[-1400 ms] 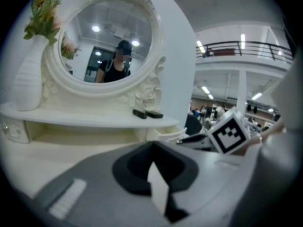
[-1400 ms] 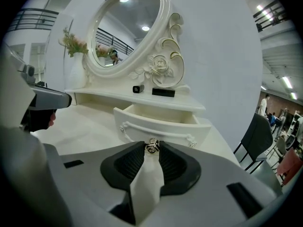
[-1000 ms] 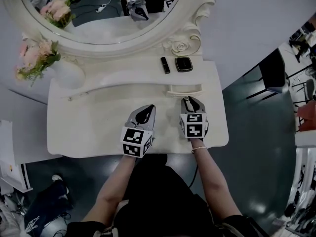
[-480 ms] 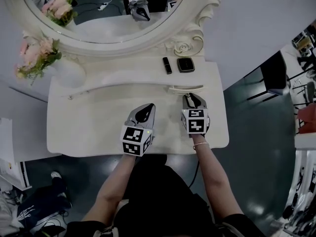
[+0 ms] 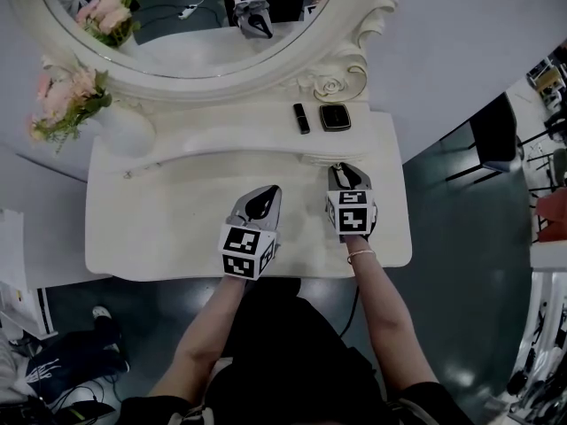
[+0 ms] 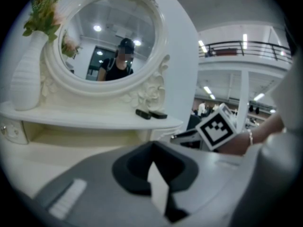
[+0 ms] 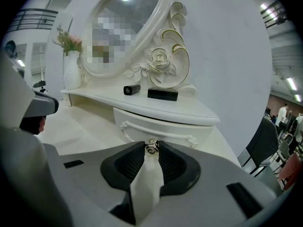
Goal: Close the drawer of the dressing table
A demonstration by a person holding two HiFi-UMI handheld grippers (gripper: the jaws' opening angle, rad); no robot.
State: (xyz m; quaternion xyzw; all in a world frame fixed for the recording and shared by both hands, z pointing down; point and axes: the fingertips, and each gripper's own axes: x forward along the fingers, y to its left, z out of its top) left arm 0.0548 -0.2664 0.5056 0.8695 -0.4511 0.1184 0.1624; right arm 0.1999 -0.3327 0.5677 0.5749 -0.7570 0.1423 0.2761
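- Glossy cream drawer [image 7: 161, 126] at the dressing table's [image 5: 177, 228] back right edge; its inside is hidden.
- My right gripper [image 7: 152, 149] clamps its round metal knob [image 7: 152, 146].
- My left gripper [image 6: 153, 145]: jaws together, empty.

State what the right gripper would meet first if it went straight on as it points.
The right gripper grips the drawer's metal knob; straight behind comes, probably, the white drawer front.
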